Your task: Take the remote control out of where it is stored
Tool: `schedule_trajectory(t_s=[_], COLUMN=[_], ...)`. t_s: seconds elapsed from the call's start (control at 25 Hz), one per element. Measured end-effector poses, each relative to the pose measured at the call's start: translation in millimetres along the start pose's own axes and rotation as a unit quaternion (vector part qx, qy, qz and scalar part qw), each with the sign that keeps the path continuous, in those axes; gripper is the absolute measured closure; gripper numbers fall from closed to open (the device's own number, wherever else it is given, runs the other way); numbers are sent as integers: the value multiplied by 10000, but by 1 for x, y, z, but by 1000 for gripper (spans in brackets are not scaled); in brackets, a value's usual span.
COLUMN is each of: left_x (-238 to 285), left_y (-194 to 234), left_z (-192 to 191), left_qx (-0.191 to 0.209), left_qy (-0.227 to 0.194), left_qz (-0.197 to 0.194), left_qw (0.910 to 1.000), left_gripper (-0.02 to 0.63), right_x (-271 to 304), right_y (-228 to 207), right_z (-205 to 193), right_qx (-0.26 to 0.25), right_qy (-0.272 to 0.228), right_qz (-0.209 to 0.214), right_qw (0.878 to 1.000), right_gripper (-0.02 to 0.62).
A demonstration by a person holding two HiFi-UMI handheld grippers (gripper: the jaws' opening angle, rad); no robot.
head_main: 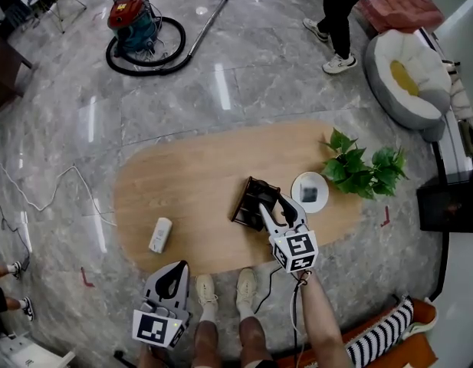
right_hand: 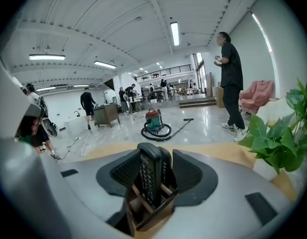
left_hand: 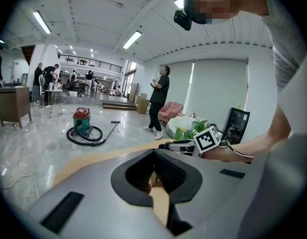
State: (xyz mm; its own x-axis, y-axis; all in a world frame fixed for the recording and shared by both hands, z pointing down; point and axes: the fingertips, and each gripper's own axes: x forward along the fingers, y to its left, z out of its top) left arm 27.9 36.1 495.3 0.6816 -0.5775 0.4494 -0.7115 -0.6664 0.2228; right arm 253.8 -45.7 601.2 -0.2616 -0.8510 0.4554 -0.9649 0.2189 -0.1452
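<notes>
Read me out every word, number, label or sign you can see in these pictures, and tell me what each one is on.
No text can be read in any view.
Remote control in the wooden holder: key markings too small to read.
Right gripper and left gripper: black-and-white square marker patterns only, no words.
Vacuum cleaner: any label too small to read.

The right gripper reaches forward and slightly downward at the end of a bare right forearm, with its marker cube nearest the body. Its jaws stand wide apart on either side of a remote control, and the pads are not pressing on it. The left gripper is held low and close to the body, jaws together with nothing between them.
</notes>
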Motion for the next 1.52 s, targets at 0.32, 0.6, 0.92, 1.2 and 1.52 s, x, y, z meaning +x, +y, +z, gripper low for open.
schedule_trajectory(t_s=[0.32, 0.6, 0.92, 1.2, 1.52], left_x=[1, -2, -5, -10, -16], left_y=[4, 8, 8, 10, 12], left_z=[-2, 4, -1, -1, 4], left_qx=[-37, -25, -28, -64, -45], left_qy=[24, 12, 37, -14, -89], left_qz=[43, 43, 78, 104, 159], left_qw=[10000, 10000, 10000, 9999, 9998], left_gripper=[601, 601, 600, 600, 600], right_x=[4, 5, 3, -1, -6], right_y=[3, 8, 10, 14, 17], right_z=[-1, -4, -5, -3, 10], right_qx=[-108, -304, -392, -587, -765], right_qy=[101, 247, 282, 276, 168], right_qz=[82, 96, 148, 148, 139], right_qw=[9999, 9992, 9987, 9978, 9968], right_gripper=[411, 424, 465, 485, 488])
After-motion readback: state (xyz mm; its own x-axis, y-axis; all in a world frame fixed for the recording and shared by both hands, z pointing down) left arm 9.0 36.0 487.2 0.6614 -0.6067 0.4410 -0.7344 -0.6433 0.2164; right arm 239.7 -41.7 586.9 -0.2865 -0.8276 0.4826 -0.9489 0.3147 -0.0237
